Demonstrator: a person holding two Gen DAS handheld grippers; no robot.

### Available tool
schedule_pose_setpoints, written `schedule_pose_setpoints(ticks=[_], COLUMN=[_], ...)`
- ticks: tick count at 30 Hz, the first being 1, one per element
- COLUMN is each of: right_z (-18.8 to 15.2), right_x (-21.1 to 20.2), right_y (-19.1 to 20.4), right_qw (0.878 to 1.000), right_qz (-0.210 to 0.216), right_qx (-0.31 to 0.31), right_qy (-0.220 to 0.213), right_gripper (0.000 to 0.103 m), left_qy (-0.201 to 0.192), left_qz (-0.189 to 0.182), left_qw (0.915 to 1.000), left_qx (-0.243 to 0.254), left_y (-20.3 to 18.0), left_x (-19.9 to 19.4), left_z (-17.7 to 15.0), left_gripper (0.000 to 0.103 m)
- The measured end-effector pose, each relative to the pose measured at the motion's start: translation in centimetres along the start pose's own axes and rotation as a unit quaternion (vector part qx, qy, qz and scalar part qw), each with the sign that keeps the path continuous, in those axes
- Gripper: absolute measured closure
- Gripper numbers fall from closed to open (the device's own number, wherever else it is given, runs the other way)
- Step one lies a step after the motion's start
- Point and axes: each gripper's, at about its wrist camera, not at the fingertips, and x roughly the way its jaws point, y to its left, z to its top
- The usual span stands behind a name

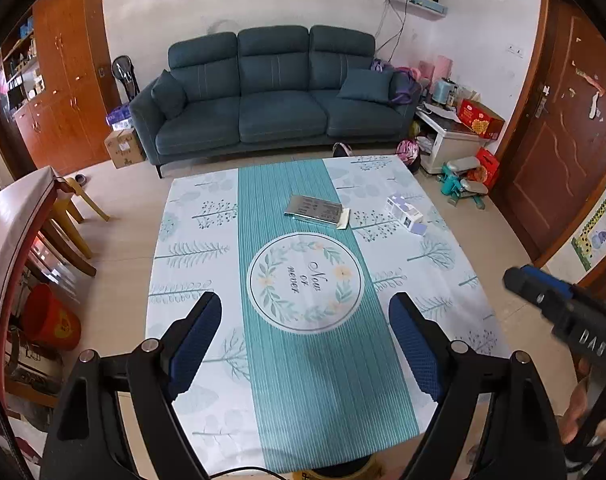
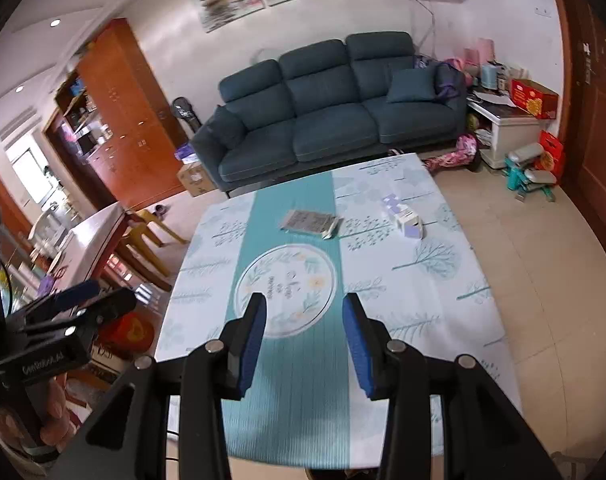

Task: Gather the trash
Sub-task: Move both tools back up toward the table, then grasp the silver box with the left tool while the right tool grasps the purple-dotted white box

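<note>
**Inspector:** Largest item first. A flat silvery packet [image 1: 314,209] lies on the teal centre stripe of the tabletop [image 1: 199,248], towards the far edge, with a pale torn strip at its right end. I judge it light, thin and pliable, and probably slick on its face. Best taken by a long edge or a corner, since it lies too flat to pinch from above.

**Assistant:** And the second?

**Inspector:** A small white-and-lilac carton [image 1: 405,212] sits to the packet's right, near it but apart. Likely an empty box: light, fairly stiff, crushable. Grip it across its narrow sides, gently.

**Assistant:** The grippers?

**Inspector:** Left gripper [image 1: 305,320]: jaws spread wide, nothing between them. Right gripper [image 2: 304,322]: jaws about half apart, also empty. Both hang over the near part of the tabletop, well short of either item.
</note>
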Motion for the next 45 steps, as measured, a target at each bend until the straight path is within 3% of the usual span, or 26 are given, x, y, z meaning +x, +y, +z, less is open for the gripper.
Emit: schedule_pose_setpoints(ticks=[4,11,15,20,26,30,39,40,41,45], right_z=[3.5,9.4,12.9,15.5,15.0,14.2,11.8,11.7,11.8,13.1], right_x=[1.5,5.7,10.3,17.8,27.6,31.8,35.9,36.1,36.1,36.8], right_y=[-1.7,-5.2,-7.8,-11.3,-14.7,-15.6,-15.4,-15.4,-15.5,-15.4], right_qw=[1.000,0.999,0.997,0.991,0.976,0.968,0.952,0.952,0.952,0.955], right_qz=[-0.013,-0.015,-0.004,-0.001,-0.007,0.006,0.021,0.028,0.032,0.043], right_qx=[0.005,-0.015,-0.040,-0.080,-0.120,-0.126,-0.169,-0.168,-0.169,-0.165], right_qy=[0.010,0.031,0.062,0.109,0.182,0.215,0.254,0.255,0.253,0.242], right_gripper=[0.063,0.063,0.058,0.056,0.056,0.056,0.057,0.066,0.069,0.069], left_qy=[0.016,0.039,0.072,0.104,0.150,0.170,0.186,0.187,0.189,0.190], left_qz=[-0.007,0.014,0.020,0.031,0.032,0.033,0.045,0.046,0.048,0.057], left_qw=[0.9998,0.9976,0.9932,0.9859,0.9755,0.9684,0.9505,0.9482,0.9455,0.9335], left_qx=[-0.011,-0.055,-0.090,-0.127,-0.158,-0.180,-0.244,-0.252,-0.261,-0.299], left_y=[0.5,0.1,-0.5,-2.0,-3.8,-4.3,-3.1,-2.9,-2.7,-1.8], left_x=[2.1,7.5,12.4,20.2,28.7,31.9,36.1,36.5,36.8,38.2], left_z=[2.5,6.9,9.5,11.7,11.5,10.8,10.6,10.6,10.7,10.9], left_gripper=[0.010,0.009,0.002,0.002,0.002,0.002,0.002,0.001,0.001,0.001])
